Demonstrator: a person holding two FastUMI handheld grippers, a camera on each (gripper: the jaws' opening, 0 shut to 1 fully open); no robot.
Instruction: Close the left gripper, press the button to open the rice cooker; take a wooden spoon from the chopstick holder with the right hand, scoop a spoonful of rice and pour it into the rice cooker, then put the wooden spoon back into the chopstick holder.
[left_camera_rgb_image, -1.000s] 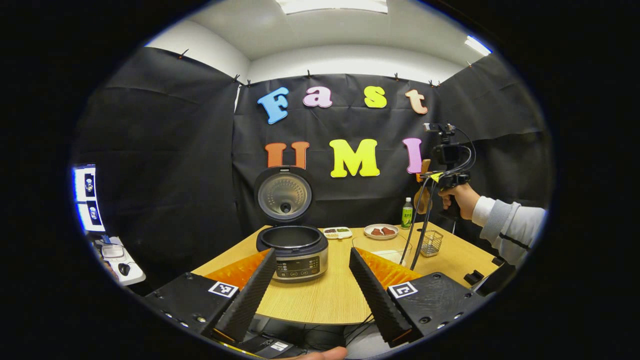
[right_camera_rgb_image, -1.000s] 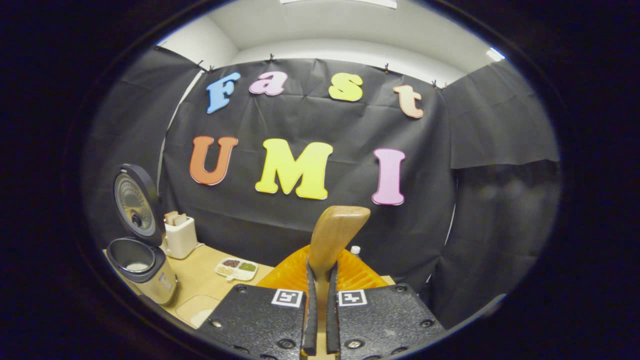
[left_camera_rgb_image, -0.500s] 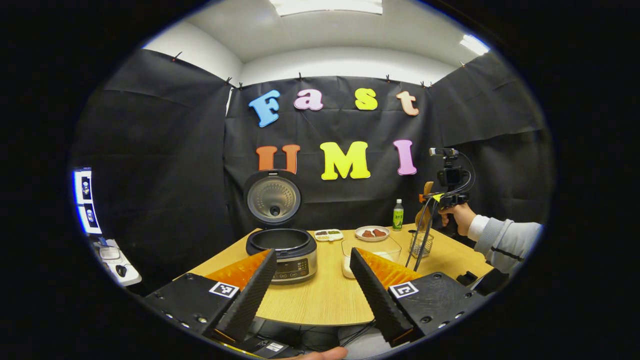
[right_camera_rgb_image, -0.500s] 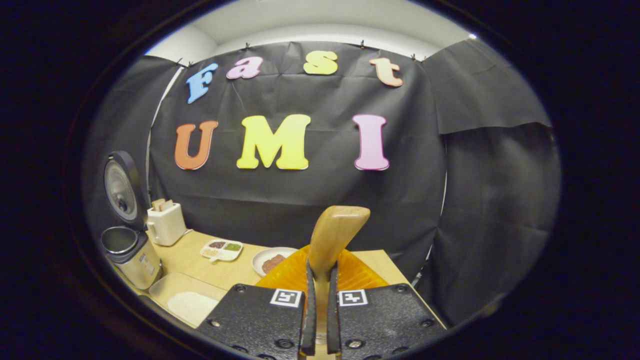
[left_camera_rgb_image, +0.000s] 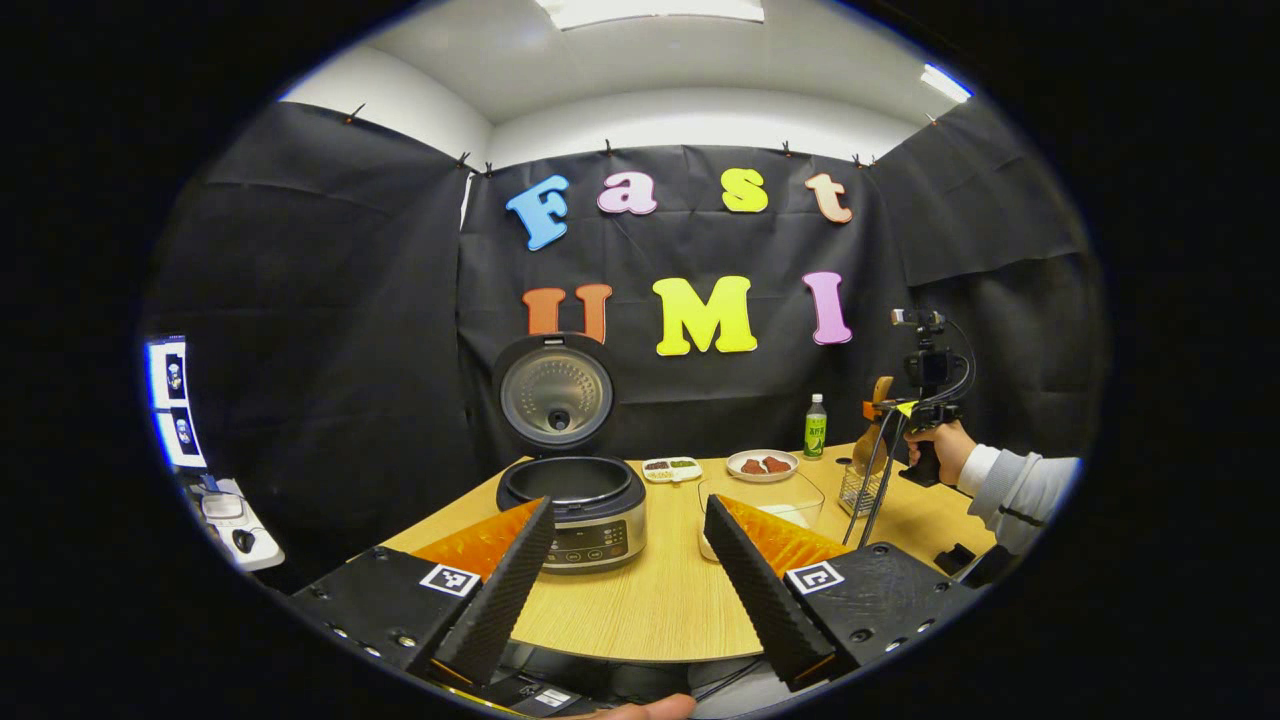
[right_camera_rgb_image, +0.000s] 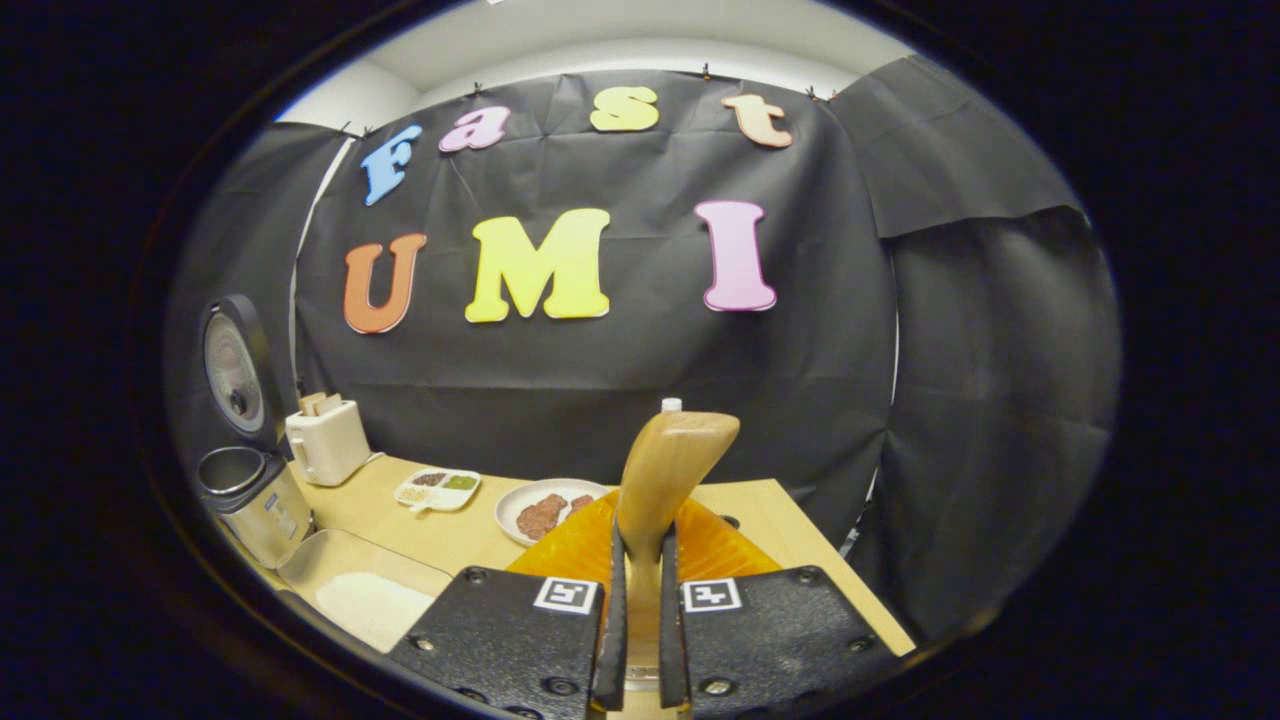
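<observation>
The rice cooker (left_camera_rgb_image: 575, 505) stands on the table with its lid up, also at the left of the right gripper view (right_camera_rgb_image: 245, 490). My left gripper (left_camera_rgb_image: 625, 575) is open, held back from the table's near edge. My right gripper (right_camera_rgb_image: 638, 640) is shut on the wooden spoon (right_camera_rgb_image: 665, 475), whose bowl points upward. In the left gripper view that right gripper (left_camera_rgb_image: 890, 412) hangs just above the wire chopstick holder (left_camera_rgb_image: 860, 490) at the table's right side. A glass dish of rice (right_camera_rgb_image: 365, 590) lies between cooker and holder.
A plate of brown food (right_camera_rgb_image: 545, 510), a small divided dish (right_camera_rgb_image: 437, 488), a green bottle (left_camera_rgb_image: 815, 427) and a white toaster (right_camera_rgb_image: 325, 440) sit toward the back of the table (left_camera_rgb_image: 660, 600). A sleeved arm (left_camera_rgb_image: 1010, 485) holds the right gripper.
The right gripper with the spoon has come down toward the chopstick holder. The left gripper has shifted only slightly and stays open.
</observation>
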